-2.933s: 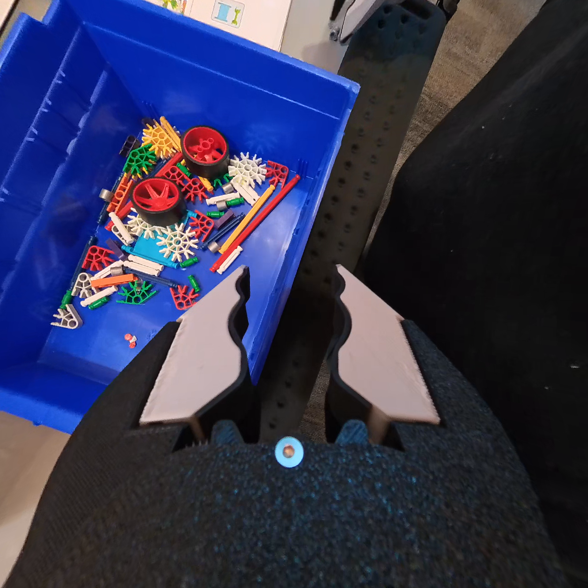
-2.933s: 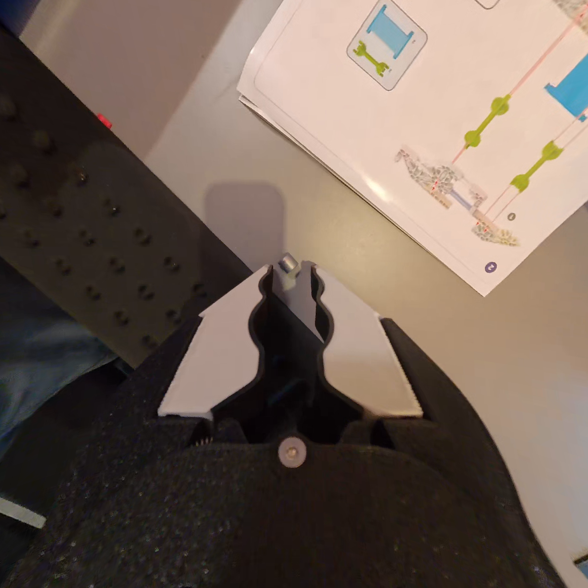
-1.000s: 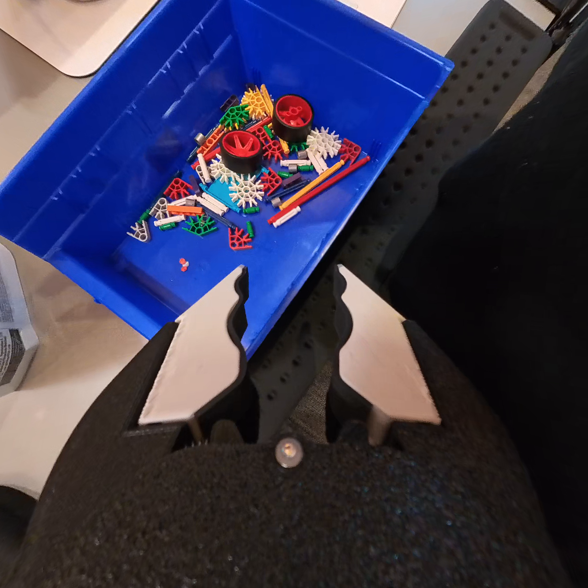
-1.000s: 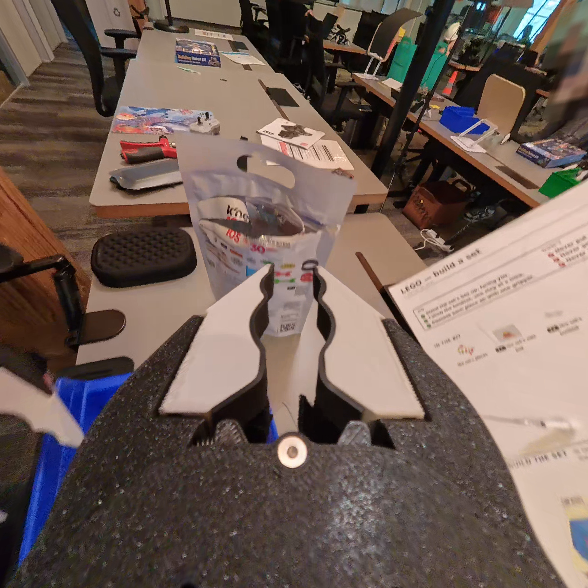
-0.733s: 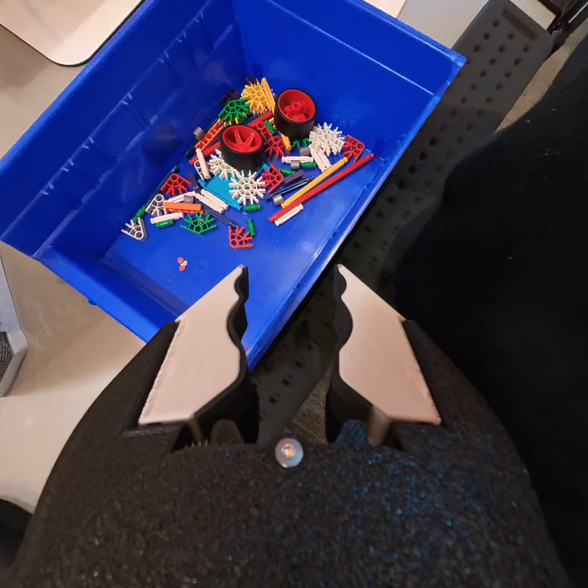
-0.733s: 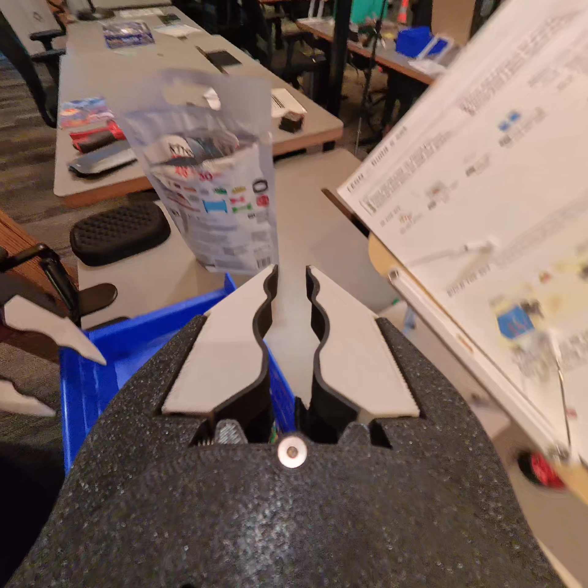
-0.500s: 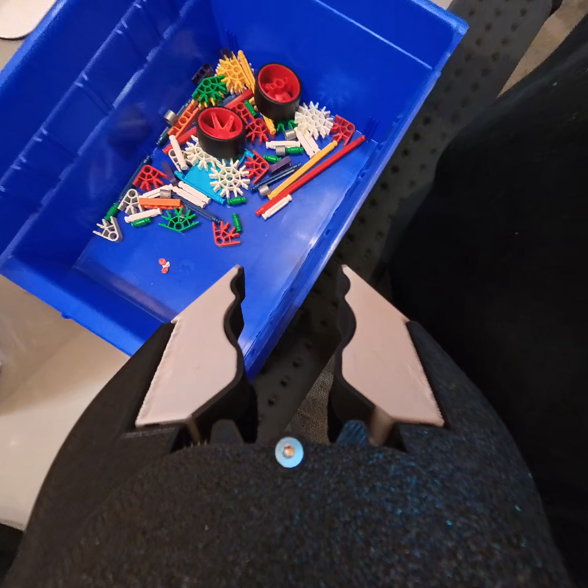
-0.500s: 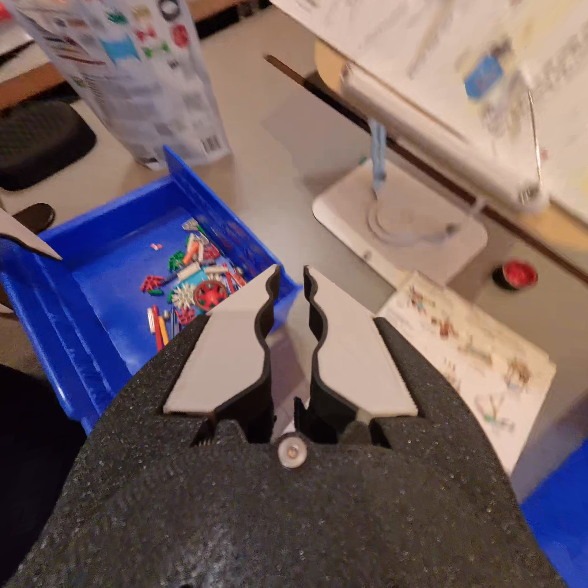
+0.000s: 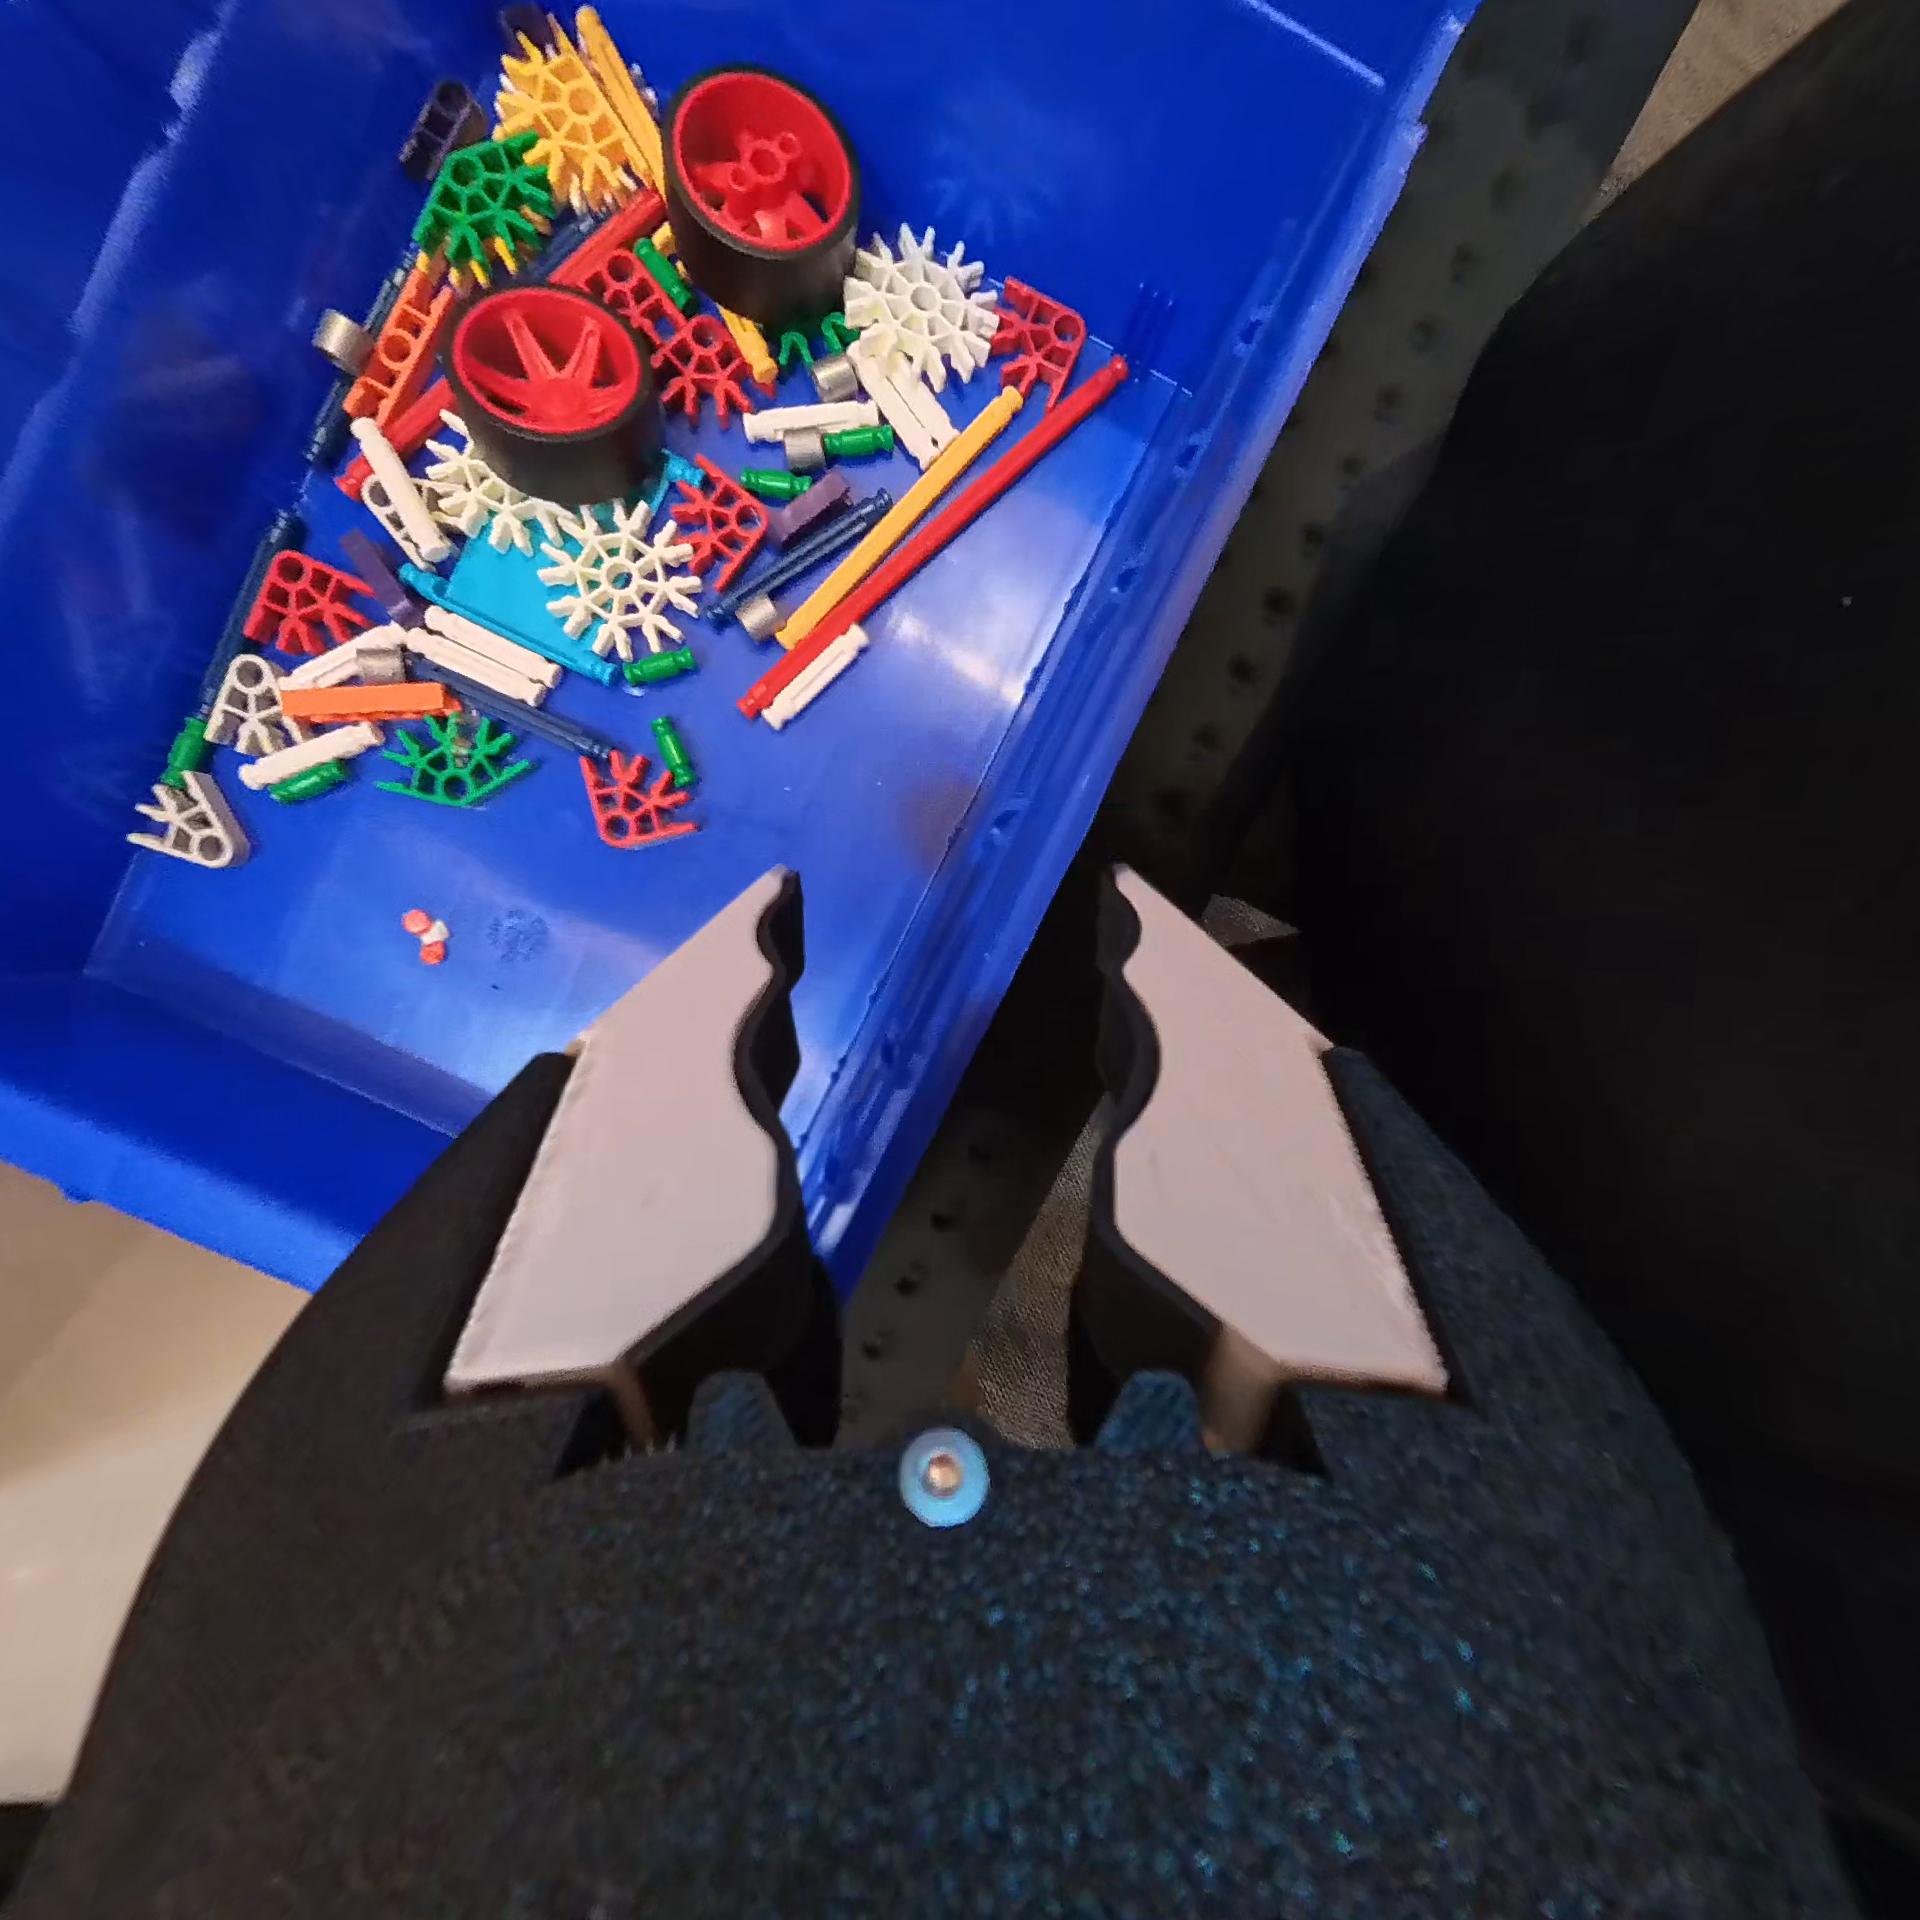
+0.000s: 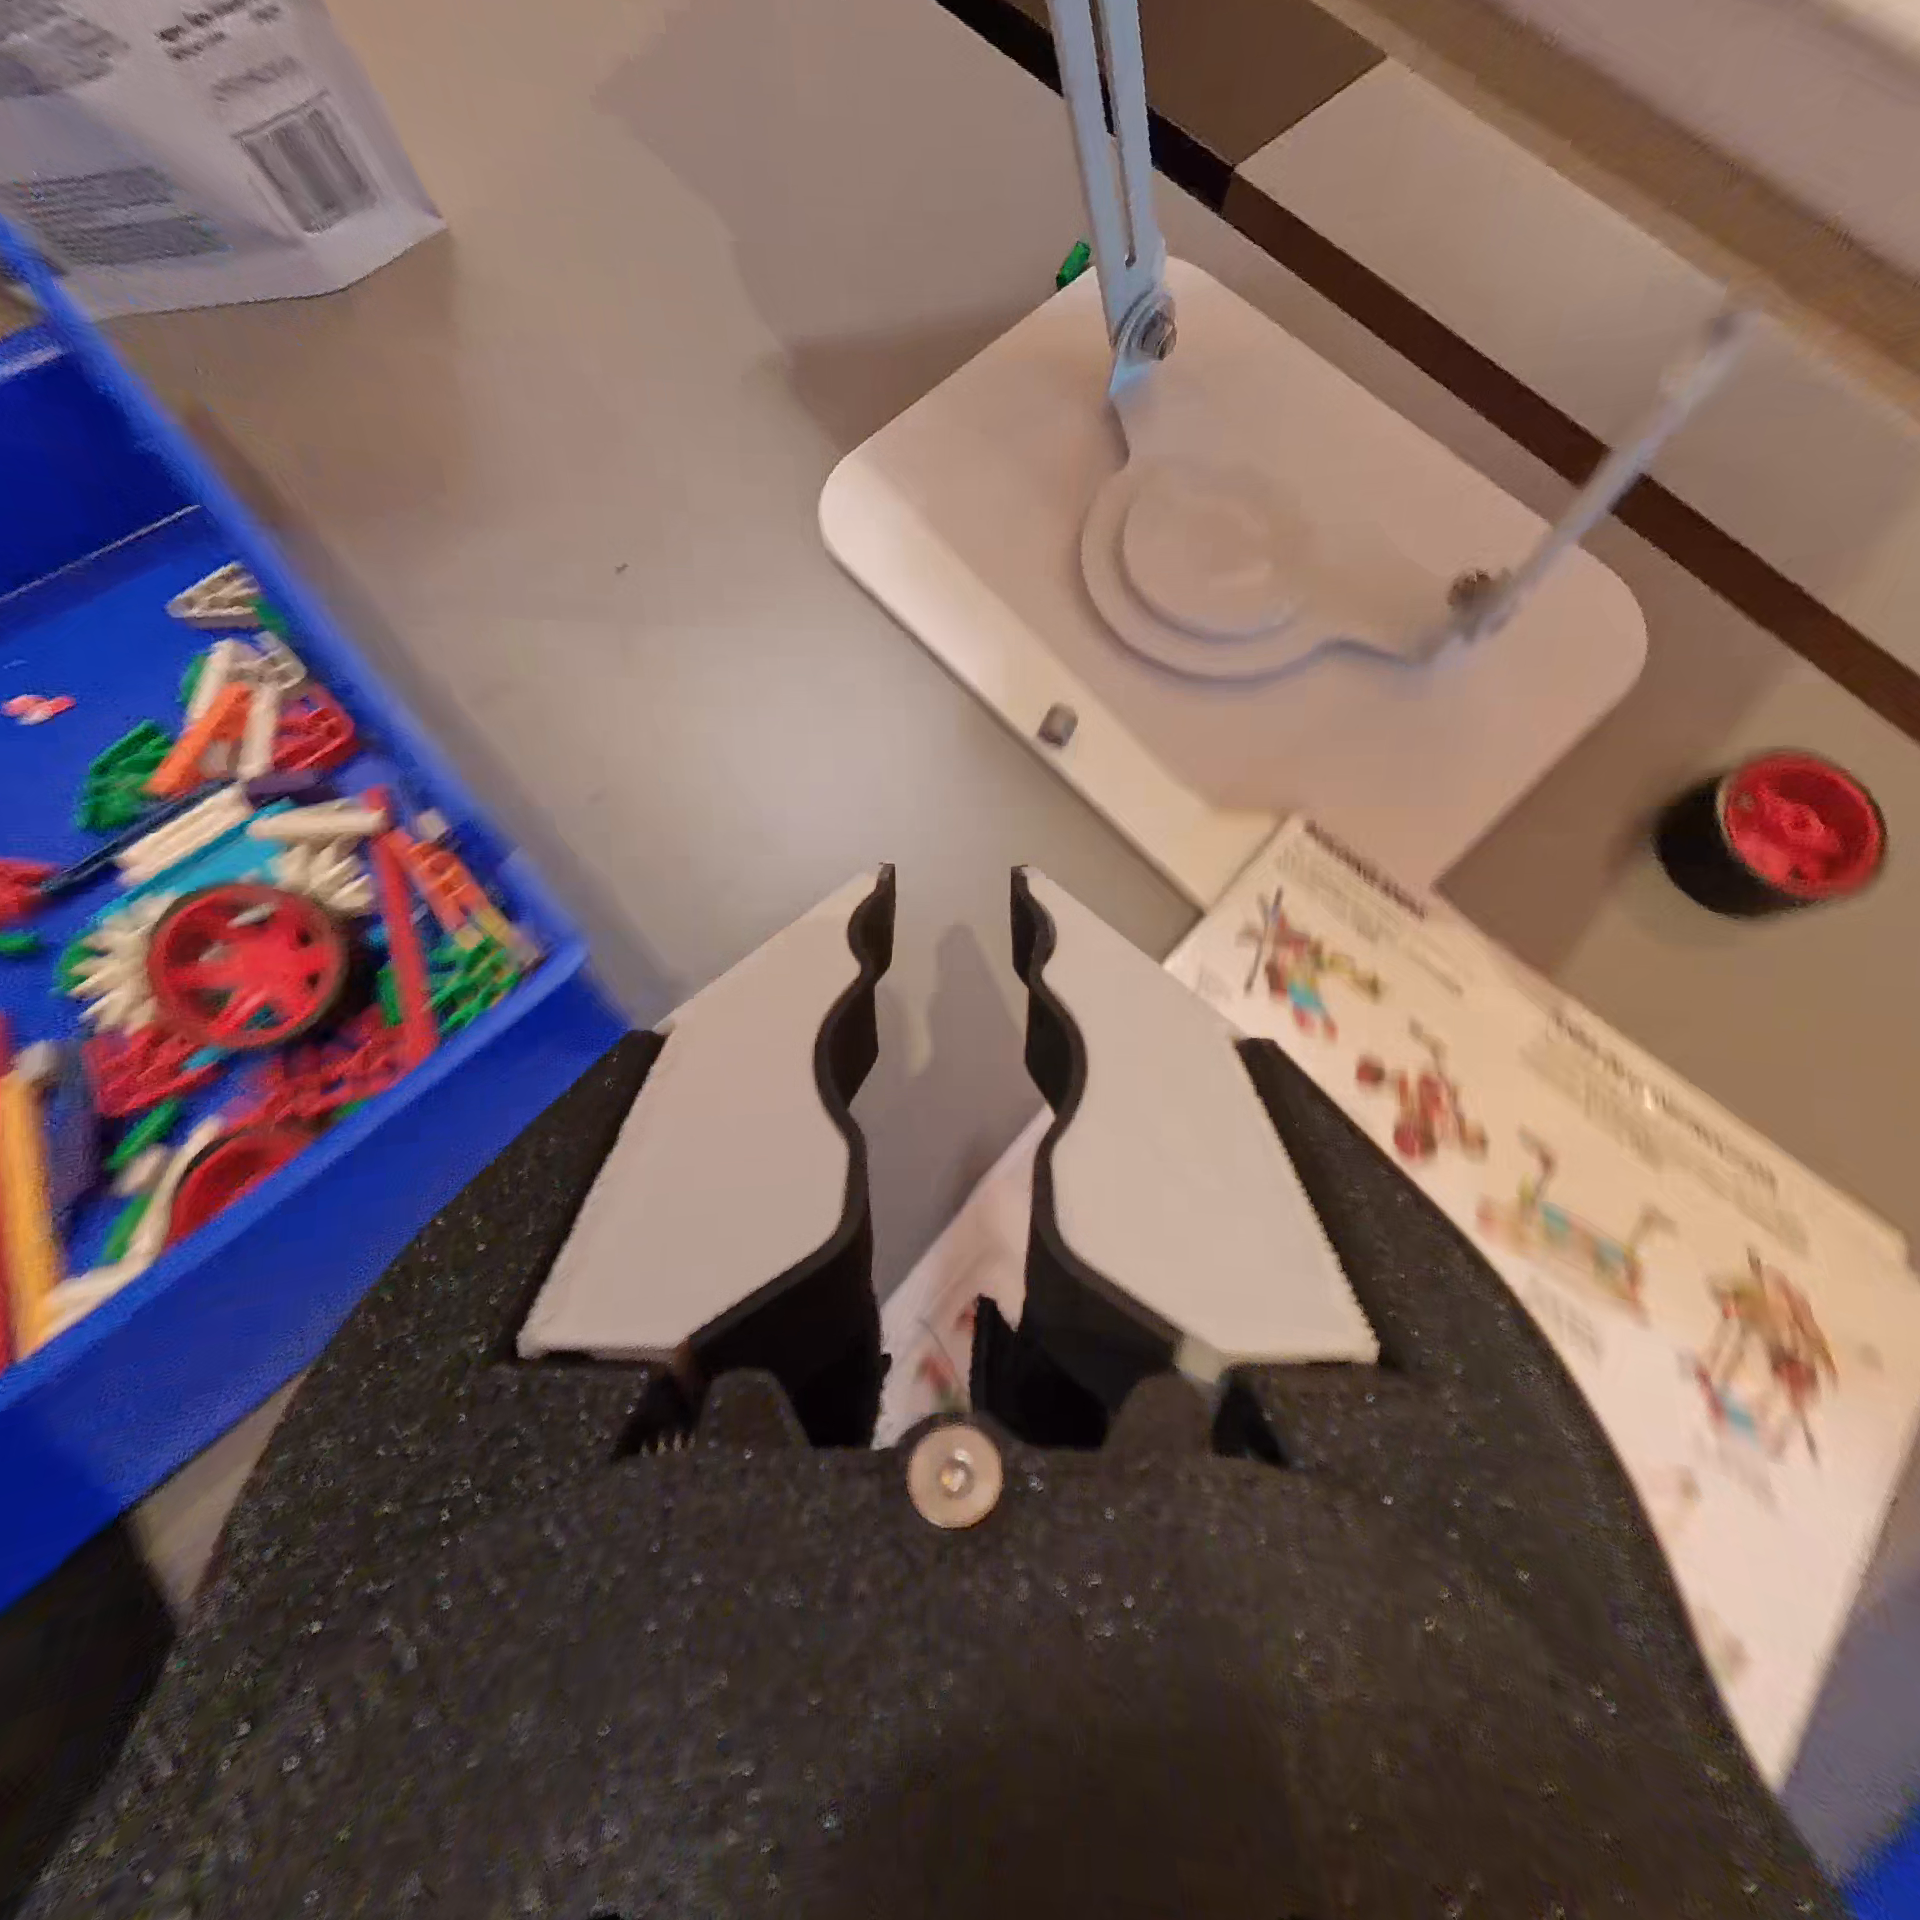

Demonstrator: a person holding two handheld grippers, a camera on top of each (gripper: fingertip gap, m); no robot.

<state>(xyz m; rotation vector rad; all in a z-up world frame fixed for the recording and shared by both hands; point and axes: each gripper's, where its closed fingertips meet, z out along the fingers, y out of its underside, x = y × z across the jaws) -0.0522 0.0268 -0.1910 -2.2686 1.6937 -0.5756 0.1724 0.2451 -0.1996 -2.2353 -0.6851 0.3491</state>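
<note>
A blue bin point(image 9: 1226, 436) holds several small construction-toy pieces, among them two red wheels with black tyres point(image 9: 551, 390) and a long red rod point(image 9: 935, 540). My left gripper point(image 9: 948, 894) is open and empty, hovering above the bin's near right wall. My right gripper point(image 10: 951, 883) is slightly open with nothing between its fingers. It hangs over the bare table between the blue bin point(image 10: 312, 1195) and a printed instruction sheet point(image 10: 1558, 1195). A third red wheel point(image 10: 1777, 847) lies on the table to the far right.
A white stand base point(image 10: 1247, 582) with a metal arm stands beyond the right gripper, with a small grey piece point(image 10: 1058, 724) on it. A printed bag point(image 10: 208, 135) stands at the far left. A black perforated armrest point(image 9: 1351, 520) and dark clothing point(image 9: 1662, 727) lie right of the bin. One gripper's finger ends stand about 30 centimeters off the other's.
The right gripper has swung down from facing across the room to facing the table by the bin. The left gripper has moved closer to the bin. Both stay empty.
</note>
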